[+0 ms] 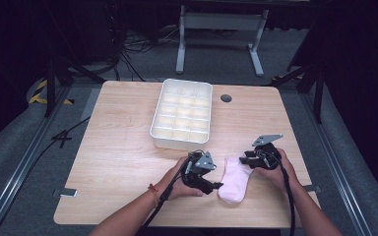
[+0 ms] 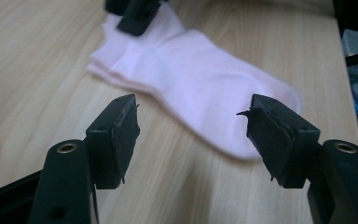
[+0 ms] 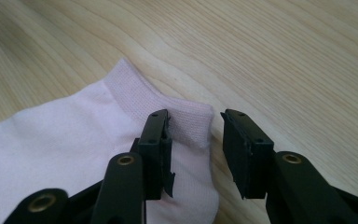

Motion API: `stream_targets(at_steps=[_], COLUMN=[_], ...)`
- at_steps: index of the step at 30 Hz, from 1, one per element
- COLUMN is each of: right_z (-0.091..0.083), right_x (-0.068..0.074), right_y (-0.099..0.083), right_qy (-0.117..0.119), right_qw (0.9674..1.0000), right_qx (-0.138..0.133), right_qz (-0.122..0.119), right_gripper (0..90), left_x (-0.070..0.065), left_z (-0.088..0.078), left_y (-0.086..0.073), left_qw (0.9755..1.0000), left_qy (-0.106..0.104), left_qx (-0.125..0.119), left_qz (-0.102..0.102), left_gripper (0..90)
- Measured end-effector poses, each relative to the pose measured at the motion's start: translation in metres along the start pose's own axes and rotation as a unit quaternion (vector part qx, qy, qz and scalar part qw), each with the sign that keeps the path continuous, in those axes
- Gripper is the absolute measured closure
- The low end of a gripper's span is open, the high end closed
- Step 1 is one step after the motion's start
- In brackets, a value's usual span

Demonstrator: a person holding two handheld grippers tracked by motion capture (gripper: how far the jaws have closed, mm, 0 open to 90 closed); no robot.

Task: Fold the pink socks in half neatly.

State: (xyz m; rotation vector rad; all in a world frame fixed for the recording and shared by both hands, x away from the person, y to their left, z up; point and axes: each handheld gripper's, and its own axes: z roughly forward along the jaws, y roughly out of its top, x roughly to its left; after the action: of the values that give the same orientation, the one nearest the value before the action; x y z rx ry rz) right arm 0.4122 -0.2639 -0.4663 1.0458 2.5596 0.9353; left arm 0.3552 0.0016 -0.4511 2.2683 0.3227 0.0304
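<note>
A pale wooden table (image 1: 128,147) stands in a dark room, with a white divided tray (image 1: 163,129) at its far middle, every compartment empty. Near the front edge, right of centre, a pink sock (image 1: 235,181) lies flat. The left gripper (image 2: 193,126) hovers at the sock's toe end, jaws spread and touching nothing. The right gripper (image 3: 193,140) straddles the ribbed cuff corner, jaws apart, not yet pinching. Judging by this, the sock has yet to be lifted or folded, and stowing it in the tray remains.
</note>
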Motion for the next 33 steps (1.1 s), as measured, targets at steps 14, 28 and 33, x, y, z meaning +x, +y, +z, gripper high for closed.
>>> stream_targets(at_steps=[14, 28, 33], right_z=[0.017, 0.025, 0.032], right_x=[0.020, 0.029, 0.037], right_y=[0.024, 0.033, 0.038], right_qy=[-0.001, 0.007, 0.023], right_qw=[0.9993, 0.9990, 0.9985], right_qx=[0.016, 0.012, 0.007], right_qz=[-0.035, -0.043, -0.049], right_gripper=[60.9, 61.3, 62.0], left_x=[-0.022, -0.025, -0.023], left_z=[0.029, 0.030, 0.014], left_y=[0.005, -0.013, -0.024], left_qw=[0.9990, 0.9975, 0.9972], left_qy=[-0.024, -0.007, 0.003], left_qx=[0.010, 0.041, 0.054], left_qz=[0.036, 0.058, 0.052], left_gripper=[36.2, 36.0, 36.1])
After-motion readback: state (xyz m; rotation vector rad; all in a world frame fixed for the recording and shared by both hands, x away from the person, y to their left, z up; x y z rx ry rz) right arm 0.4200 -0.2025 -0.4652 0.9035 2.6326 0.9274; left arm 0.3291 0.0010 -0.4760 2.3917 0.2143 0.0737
